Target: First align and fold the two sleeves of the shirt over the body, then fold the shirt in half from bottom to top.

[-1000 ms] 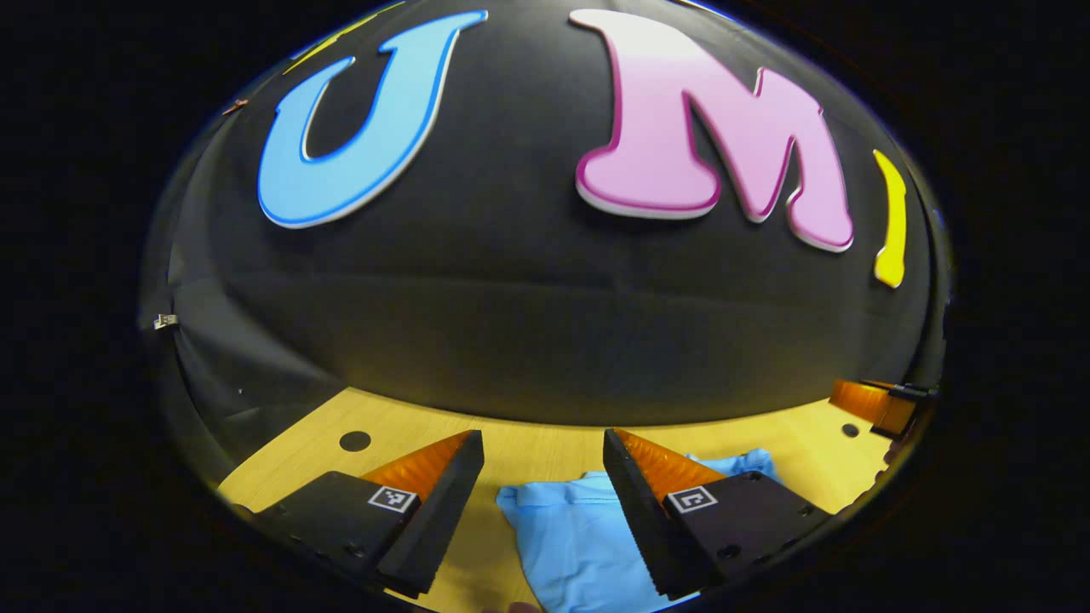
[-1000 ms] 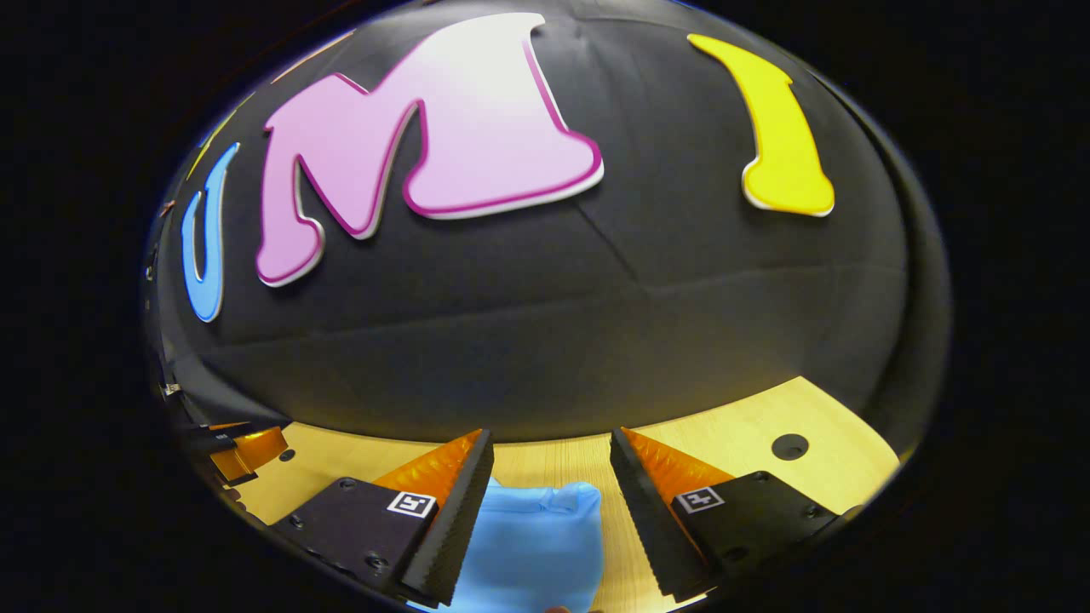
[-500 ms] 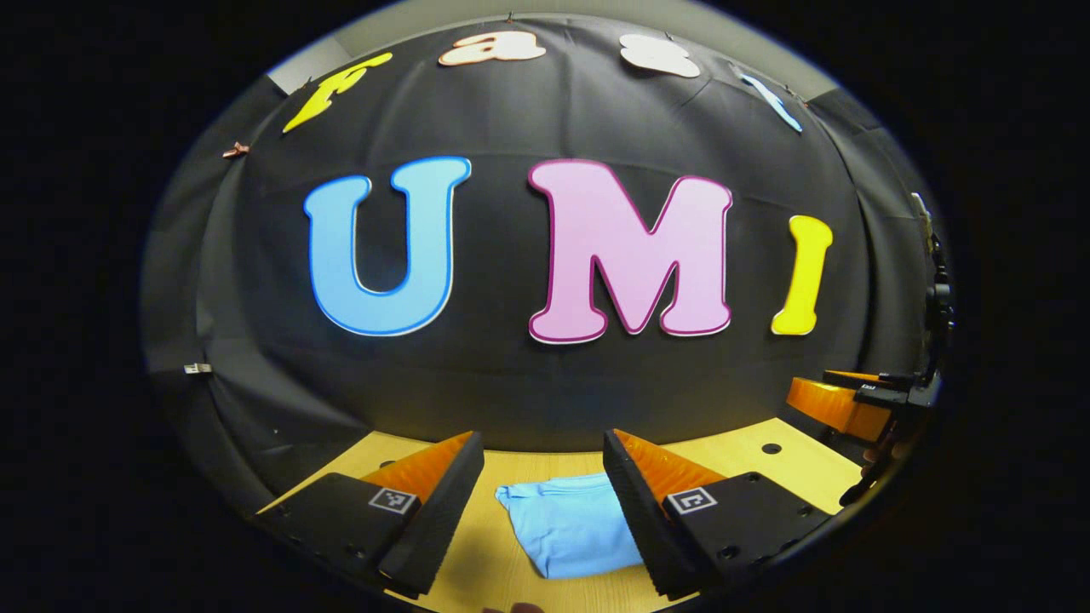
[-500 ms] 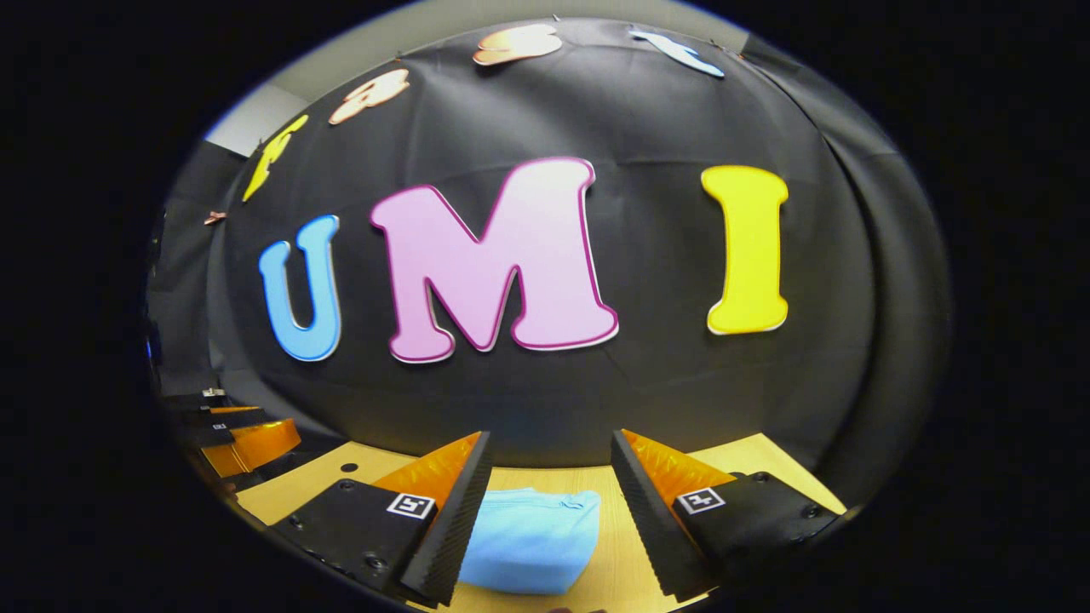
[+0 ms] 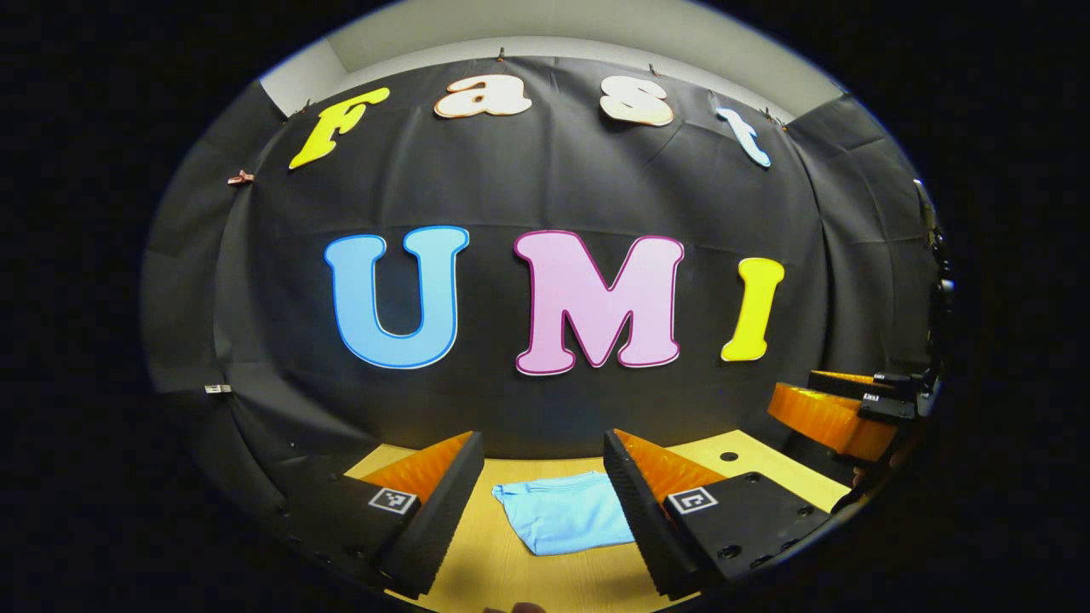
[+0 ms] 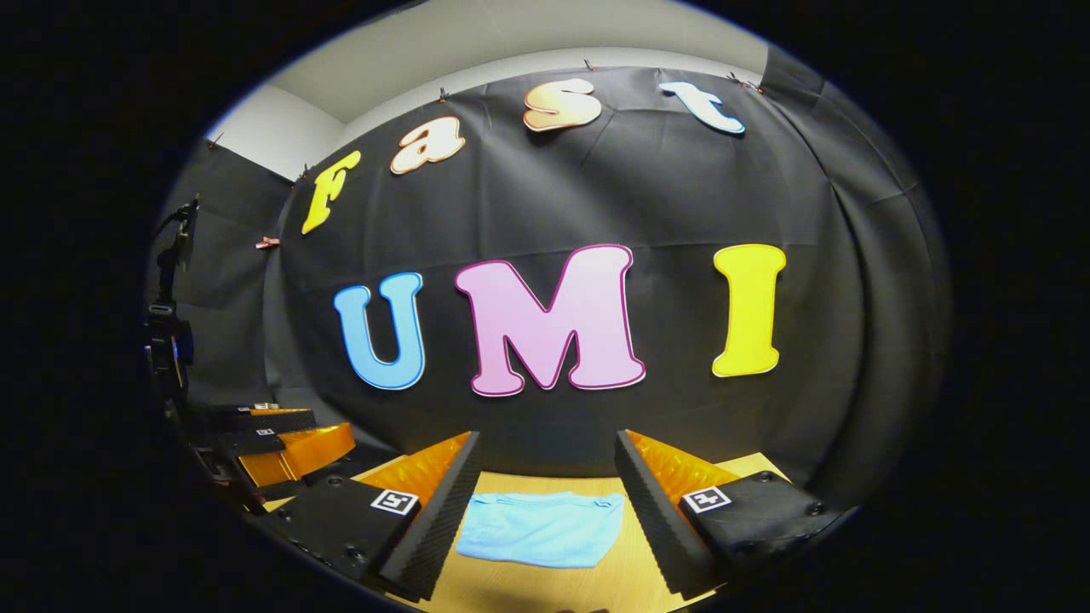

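Both grippers hang spread wide with nothing between their fingers: the left gripper (image 5: 543,502) and the right gripper (image 6: 545,511) sit at the bottom centre. Beyond them the folded blue shirt (image 5: 564,523) lies flat on the wooden table (image 5: 766,464), low in frame.

Folded shirt (image 5: 562,521) partly hidden behind the left gripper's (image 5: 543,460) finger.
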### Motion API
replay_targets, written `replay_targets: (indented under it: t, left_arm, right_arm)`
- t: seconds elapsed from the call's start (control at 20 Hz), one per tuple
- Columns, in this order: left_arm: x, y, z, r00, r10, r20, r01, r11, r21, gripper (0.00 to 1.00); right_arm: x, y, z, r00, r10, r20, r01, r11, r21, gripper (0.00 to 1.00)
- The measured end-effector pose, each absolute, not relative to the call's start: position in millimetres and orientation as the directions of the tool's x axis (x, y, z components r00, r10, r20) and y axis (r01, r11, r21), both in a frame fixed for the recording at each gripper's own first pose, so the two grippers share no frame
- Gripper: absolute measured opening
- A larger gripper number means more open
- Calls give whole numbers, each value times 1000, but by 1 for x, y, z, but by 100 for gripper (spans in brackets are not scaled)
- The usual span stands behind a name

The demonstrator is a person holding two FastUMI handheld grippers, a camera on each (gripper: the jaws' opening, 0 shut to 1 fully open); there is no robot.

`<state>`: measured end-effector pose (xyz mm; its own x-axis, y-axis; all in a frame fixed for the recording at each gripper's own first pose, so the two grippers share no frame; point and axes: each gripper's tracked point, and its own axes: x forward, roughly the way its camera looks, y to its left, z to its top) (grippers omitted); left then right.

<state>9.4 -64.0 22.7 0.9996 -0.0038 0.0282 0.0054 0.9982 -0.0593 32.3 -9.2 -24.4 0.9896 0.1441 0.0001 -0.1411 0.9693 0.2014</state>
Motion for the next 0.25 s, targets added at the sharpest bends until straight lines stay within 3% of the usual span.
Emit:
replay_targets:
  t: [0.15,0.2,0.25]
  left_arm:
    - [-11,-67,23,1000,-9,28,11,998,-58,92]
    - [-16,-68,23,1000,-13,28,14,999,-48,92]
    - [-20,-69,22,1000,-16,26,17,999,-34,92]
  right_arm:
    - [8,-10,-17,991,137,3,-134,968,212,96]
    - [1,-9,-17,989,145,-2,-141,967,210,91]
    - [-4,-11,-17,989,146,-7,-141,969,203,97]
